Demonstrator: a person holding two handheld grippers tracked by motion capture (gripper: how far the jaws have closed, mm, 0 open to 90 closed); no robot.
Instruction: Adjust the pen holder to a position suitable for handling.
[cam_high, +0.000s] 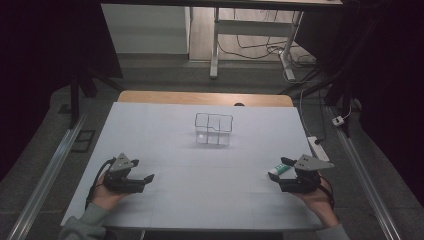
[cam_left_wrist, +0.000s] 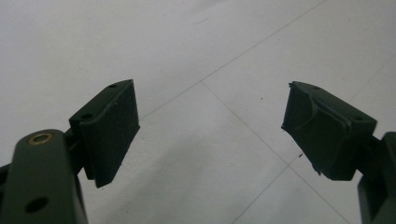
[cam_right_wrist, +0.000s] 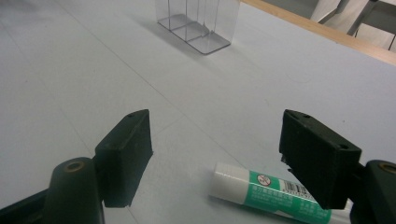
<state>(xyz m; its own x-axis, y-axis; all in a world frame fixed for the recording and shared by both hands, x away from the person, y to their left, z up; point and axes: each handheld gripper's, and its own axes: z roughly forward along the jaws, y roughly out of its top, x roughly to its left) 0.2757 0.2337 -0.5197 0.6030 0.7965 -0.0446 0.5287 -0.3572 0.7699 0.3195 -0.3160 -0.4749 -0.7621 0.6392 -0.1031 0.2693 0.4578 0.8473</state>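
Glue stick (cam_right_wrist: 261, 191) lying under the spread right claw (cam_right_wrist: 217, 158) near the counter's (cam_high: 165, 150) right edge could roll away if one jaw nudges it first.

**Two black grippers, grey sleeves**

Each gripper, left (cam_high: 146, 178) and right (cam_high: 276, 176), is black with a grey three-cornered plate on top. Thick flat jaws have small screw holes. A brass ring sits on each jaw arm. Black cables trail back. The sleeves are grey.

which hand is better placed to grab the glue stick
Right. The glue stick lies on the table just ahead of the right hand-held gripper, between its open jaws. The left hand-held gripper, also open, sits at the far side of the table.
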